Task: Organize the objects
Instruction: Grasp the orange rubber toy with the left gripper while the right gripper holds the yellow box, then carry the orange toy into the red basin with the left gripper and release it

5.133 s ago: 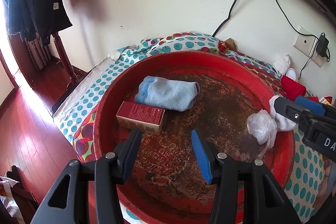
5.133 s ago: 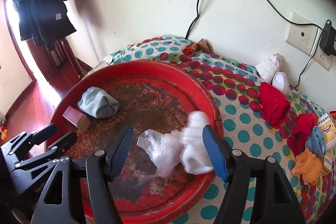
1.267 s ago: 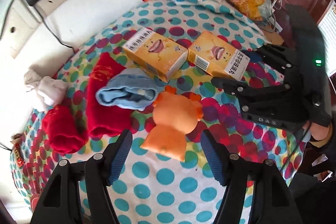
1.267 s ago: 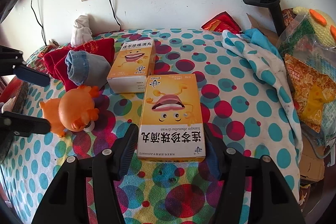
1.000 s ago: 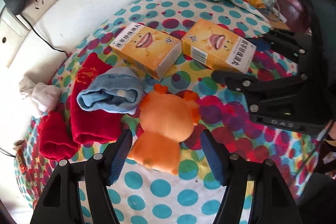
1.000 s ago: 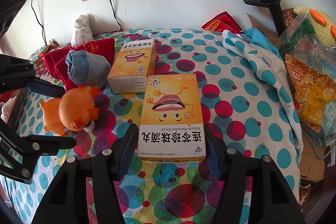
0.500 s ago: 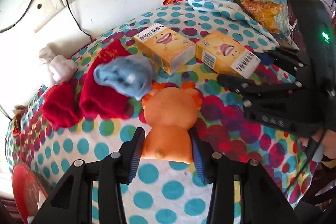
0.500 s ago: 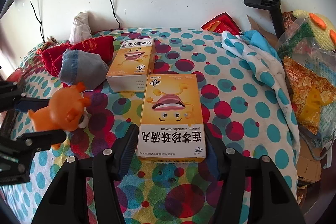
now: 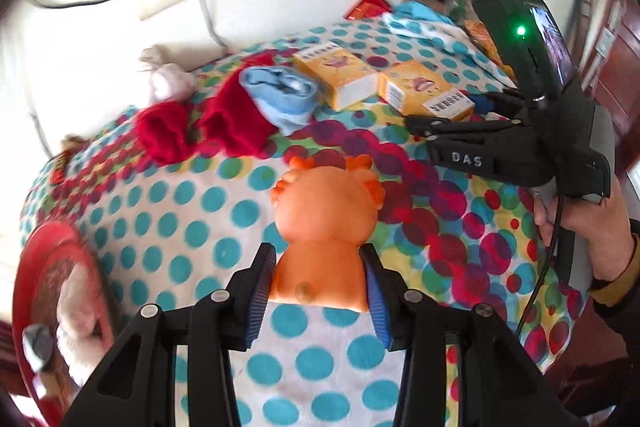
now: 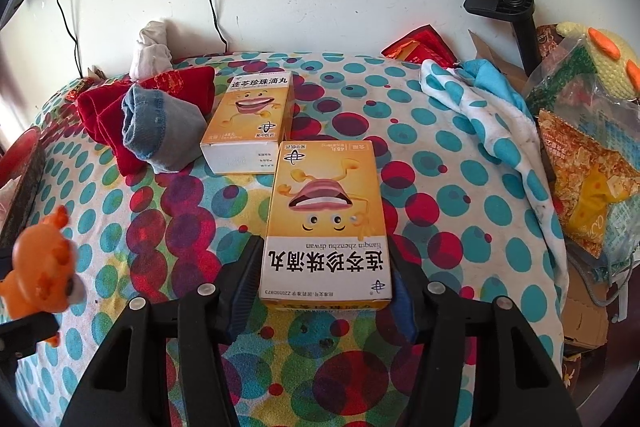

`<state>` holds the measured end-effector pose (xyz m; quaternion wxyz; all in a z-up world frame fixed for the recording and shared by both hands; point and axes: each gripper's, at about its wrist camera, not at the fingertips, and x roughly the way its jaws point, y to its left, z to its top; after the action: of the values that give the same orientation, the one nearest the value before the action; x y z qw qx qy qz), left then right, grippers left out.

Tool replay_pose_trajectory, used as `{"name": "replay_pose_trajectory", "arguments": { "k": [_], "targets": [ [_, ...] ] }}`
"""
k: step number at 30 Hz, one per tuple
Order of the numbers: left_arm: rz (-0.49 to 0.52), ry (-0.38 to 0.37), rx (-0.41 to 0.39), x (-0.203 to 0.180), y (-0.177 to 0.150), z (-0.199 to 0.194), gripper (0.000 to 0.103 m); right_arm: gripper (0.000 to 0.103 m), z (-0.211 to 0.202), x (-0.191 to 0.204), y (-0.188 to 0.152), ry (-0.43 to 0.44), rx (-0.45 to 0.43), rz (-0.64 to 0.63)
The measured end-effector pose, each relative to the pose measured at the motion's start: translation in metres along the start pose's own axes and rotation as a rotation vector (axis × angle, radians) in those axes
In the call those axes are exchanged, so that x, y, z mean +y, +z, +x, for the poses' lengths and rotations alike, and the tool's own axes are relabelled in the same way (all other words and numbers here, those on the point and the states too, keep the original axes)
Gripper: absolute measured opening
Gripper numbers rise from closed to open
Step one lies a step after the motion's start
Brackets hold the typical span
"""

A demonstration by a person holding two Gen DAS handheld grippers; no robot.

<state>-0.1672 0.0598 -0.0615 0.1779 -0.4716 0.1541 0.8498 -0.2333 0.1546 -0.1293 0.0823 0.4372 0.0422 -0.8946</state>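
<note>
Since half a second ago the orange toy [image 9: 326, 215] has come up off the dotted cloth [image 9: 168, 227], pinched at its lower body between the pads of the left gripper [image 9: 318, 285], and the view has swung so that the red basin [image 9: 44, 259] shows at that gripper's lower left. The low, side-on grip probably suits the toy's narrow base, leaving its wide head free ahead of the fingertips. The right gripper [image 10: 324, 287] has not shifted: its fingers flank the near end of the yellow box [image 10: 326, 223], which lies flat on the cloth straight ahead of it; they sit tight against the box sides, though whether they press or merely bracket it cannot be told. A second yellow box [image 10: 248, 123] lies just beyond the first, to its left, touching a blue sock [image 10: 156, 131] that rests on red socks [image 10: 104, 107]. Judging by the basin already holding soft things, the toy is likely bound there, while the box waits to be lifted next.
</note>
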Motion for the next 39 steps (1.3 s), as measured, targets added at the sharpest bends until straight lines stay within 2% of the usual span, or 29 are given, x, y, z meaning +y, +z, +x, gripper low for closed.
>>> {"name": "replay_pose_trajectory", "arguments": {
  "k": [4,18,25,39],
  "targets": [
    [-0.076,0.020,0.013,0.009,-0.009,-0.007,0.044,0.053,0.000,0.000,0.001,-0.004,0.001,-0.002],
    [-0.212,0.130,-0.033,0.045,-0.042,-0.044,0.044,0.052,0.000,0.003,0.001,-0.011,0.001,-0.002],
    [-0.284,0.206,-0.056,0.077,-0.054,-0.065,0.044,0.052,-0.001,0.004,0.001,-0.013,0.001,0.000],
    [-0.421,0.327,-0.048,0.148,-0.083,-0.084,0.044,0.052,-0.002,0.006,0.002,-0.018,0.002,0.005]
  ]
}}
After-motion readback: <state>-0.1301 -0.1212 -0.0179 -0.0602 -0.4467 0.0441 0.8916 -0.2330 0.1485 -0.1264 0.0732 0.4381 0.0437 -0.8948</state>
